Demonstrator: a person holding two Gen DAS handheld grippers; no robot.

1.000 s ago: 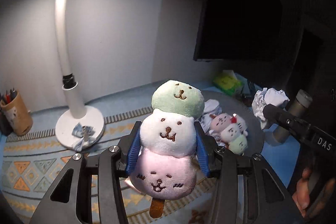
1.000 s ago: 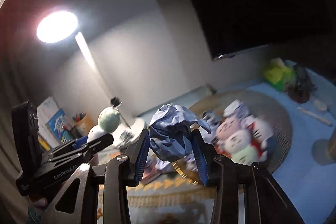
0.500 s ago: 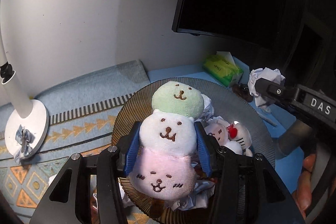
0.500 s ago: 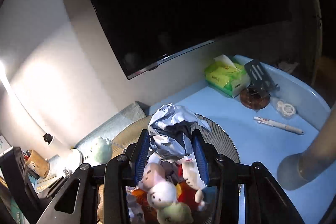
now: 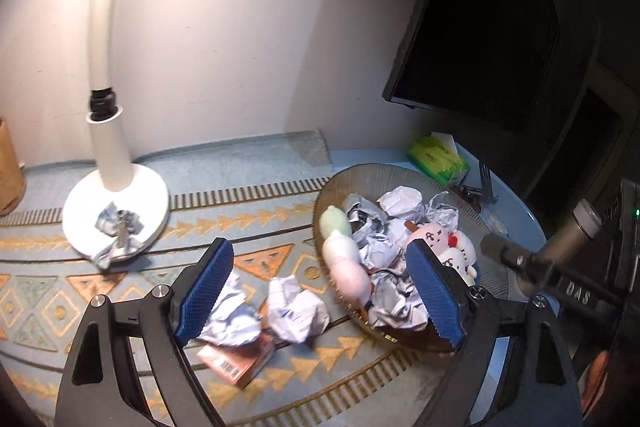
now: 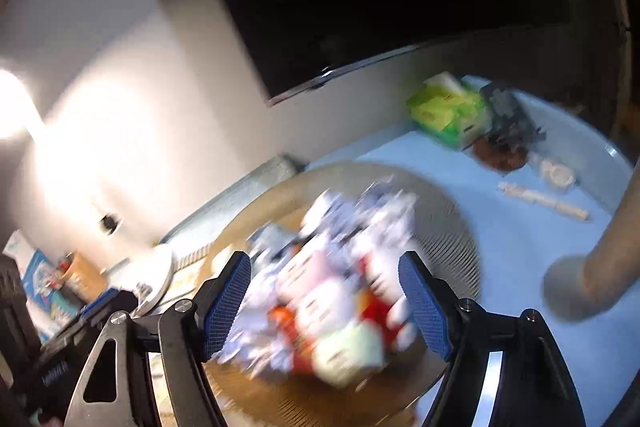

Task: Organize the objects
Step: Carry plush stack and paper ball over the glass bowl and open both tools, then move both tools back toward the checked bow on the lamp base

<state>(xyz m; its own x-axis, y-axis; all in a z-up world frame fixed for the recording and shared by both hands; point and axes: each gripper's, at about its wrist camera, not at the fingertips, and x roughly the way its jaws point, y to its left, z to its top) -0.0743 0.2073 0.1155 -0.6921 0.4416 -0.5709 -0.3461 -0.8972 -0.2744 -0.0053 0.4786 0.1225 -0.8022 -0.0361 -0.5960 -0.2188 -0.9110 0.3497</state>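
My left gripper (image 5: 320, 291) is open and empty above the mat beside a round brown tray (image 5: 404, 175). A three-ball plush skewer (image 5: 344, 259), green, white and pink, lies at the tray's left side. Crumpled paper balls (image 5: 400, 203) and a second plush skewer (image 5: 444, 247) fill the tray. Two paper balls (image 5: 298, 307) and a small brown box (image 5: 240, 359) lie on the mat under my left gripper. My right gripper (image 6: 328, 299) is open and empty over the tray (image 6: 452, 227); its view is blurred by motion.
A white lamp base (image 5: 116, 215) stands on the patterned mat at left. A green tissue pack (image 5: 438, 159) and a fork (image 5: 486, 179) lie behind the tray. A dark monitor (image 5: 480, 47) hangs at back right. A pen (image 6: 544, 203) lies on the blue table.
My left gripper opened and let go of the plush skewer, which now lies in the tray. My right gripper opened and released its paper ball over the tray. Both grippers pulled back.
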